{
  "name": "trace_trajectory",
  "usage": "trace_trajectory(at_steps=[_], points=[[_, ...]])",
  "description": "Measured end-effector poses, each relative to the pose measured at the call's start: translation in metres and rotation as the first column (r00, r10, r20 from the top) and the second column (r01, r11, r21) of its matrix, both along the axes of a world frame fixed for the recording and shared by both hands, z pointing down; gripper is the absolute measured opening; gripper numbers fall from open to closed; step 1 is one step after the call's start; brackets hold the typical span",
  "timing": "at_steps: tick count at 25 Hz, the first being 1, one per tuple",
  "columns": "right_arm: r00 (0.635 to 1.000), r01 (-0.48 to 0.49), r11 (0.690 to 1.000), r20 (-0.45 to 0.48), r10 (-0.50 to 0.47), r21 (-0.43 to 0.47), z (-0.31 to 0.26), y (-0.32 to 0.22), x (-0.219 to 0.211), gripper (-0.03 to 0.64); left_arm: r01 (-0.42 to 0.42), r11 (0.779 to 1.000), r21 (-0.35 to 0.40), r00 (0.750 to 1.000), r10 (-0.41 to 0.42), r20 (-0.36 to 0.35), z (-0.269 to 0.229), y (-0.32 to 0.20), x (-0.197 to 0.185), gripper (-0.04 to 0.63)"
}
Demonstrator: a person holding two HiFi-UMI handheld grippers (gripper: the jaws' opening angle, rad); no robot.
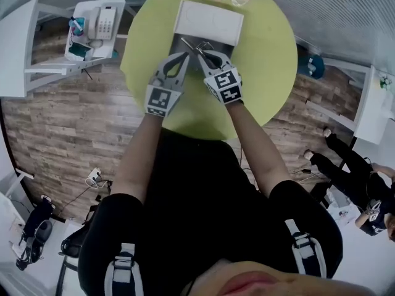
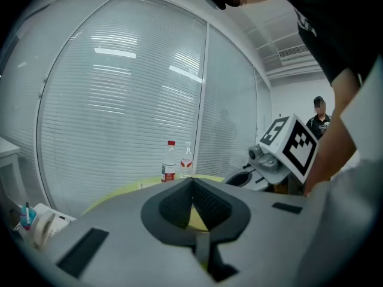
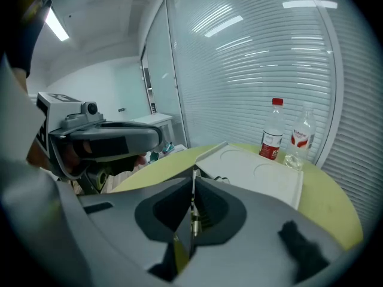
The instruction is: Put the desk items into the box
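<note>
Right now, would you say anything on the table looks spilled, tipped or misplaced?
Nothing stands out: the red-capped bottle and the clear bottle stand upright beyond the white box; the table shows no spill.

The round bench (image 1: 265, 60) is yellow-green, and the box (image 1: 208, 21) on it is white. The left gripper (image 1: 185, 55) and right gripper (image 1: 200, 53) are grey with darker jaws and black-and-white square markers. A thin item (image 3: 192, 217) in the right jaws looks silvery. The far bottles (image 3: 272, 139) have red-and-white labels. The floor (image 1: 62, 134) is brown planks, and the shirt (image 1: 197, 196) is black.
</note>
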State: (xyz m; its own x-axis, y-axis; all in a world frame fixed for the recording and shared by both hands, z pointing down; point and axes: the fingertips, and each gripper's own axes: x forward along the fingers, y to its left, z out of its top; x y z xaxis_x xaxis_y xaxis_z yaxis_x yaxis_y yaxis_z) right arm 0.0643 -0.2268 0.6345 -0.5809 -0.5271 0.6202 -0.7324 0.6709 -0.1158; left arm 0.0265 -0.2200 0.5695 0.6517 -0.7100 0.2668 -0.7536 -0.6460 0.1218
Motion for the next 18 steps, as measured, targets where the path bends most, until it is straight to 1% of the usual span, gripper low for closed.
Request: trace_trajectory(at_steps=[7,11,18], points=[[0.999,0.030,0.999,-0.034,-0.031,-0.038,0.025,-0.003,-0.014,0.028,0.029,0.999,-0.020,0.999,-0.030,-0.021,0.022,-0.014,-0.012,0.012],[0.998,0.041,0.998,-0.053,-0.043,-0.046,0.037,-0.007,-0.019,0.028,0.020,1.000,-0.001,1.000,-0.020,0.010,0.032,-0.019,-0.012,0.012],[0.996,0.055,0.997,-0.070,-0.059,-0.054,0.050,-0.016,-0.024,0.026,0.038,0.999,-0.016,0.999,-0.038,-0.003,0.042,-0.023,-0.018,0.012]])
